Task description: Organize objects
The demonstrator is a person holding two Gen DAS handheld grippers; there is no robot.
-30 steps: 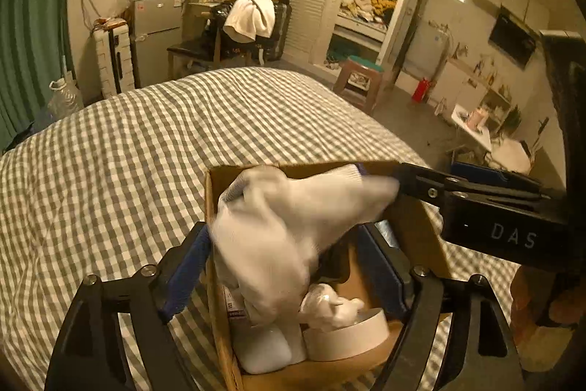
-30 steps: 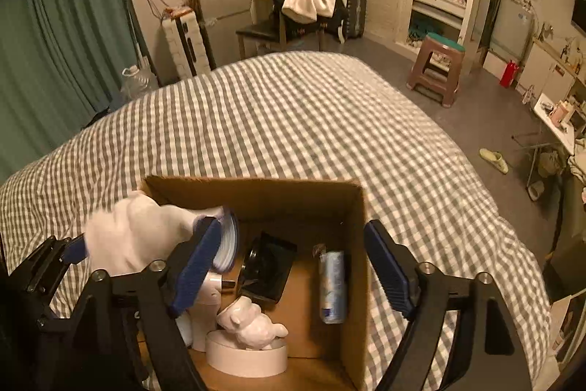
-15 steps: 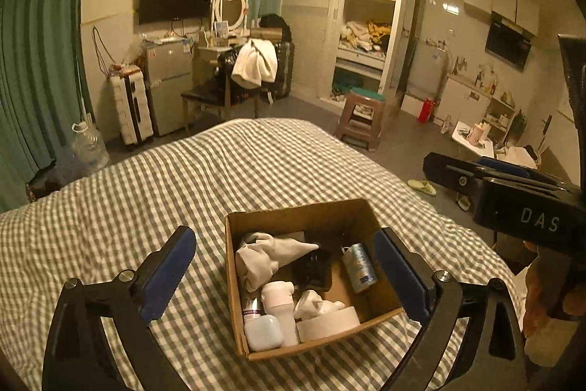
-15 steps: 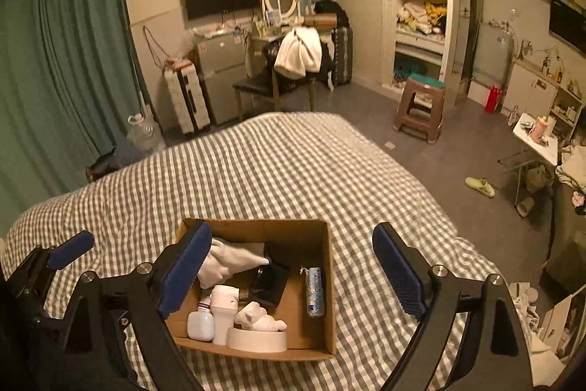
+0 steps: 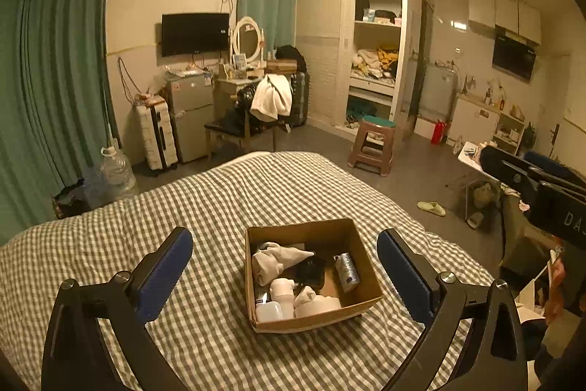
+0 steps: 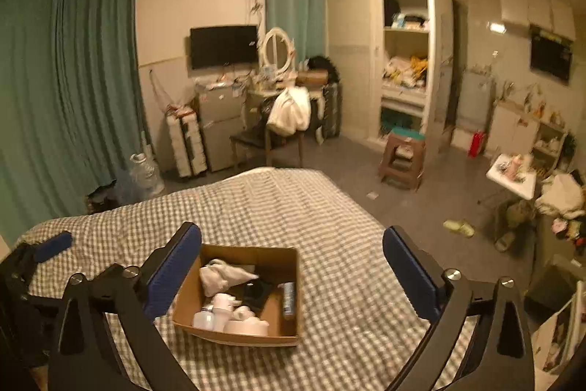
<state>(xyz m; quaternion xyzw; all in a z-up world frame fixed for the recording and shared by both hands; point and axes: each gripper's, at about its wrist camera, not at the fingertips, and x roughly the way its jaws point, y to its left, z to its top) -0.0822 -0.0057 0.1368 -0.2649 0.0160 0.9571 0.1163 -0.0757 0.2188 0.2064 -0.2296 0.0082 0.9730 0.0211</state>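
A brown cardboard box [image 5: 360, 308] sits on the grey checked bed [image 5: 219, 207]. In it lie a white sock [image 5: 274, 257], a black object [image 5: 311, 272], a silver can [image 5: 347, 268], a white bottle [image 5: 280, 292] and a white round tub [image 5: 318, 305]. My left gripper [image 5: 285, 275] is open and empty, raised well above and behind the box. My right gripper [image 6: 292, 277] is open and empty too, high above the box [image 6: 234, 336]. The sock [image 6: 223, 275] shows in the right wrist view as well.
The bed's far edge faces a chair with a white towel [image 5: 271, 98], a small fridge [image 5: 188, 112], a suitcase [image 5: 155, 131] and a water jug [image 5: 117, 171]. A brown stool [image 5: 373, 145] stands by the open wardrobe [image 5: 373, 61]. A slipper [image 5: 432, 207] lies on the floor.
My left gripper let the white sock go into the box. Both grippers then pulled up and back, so the box now looks small and far.
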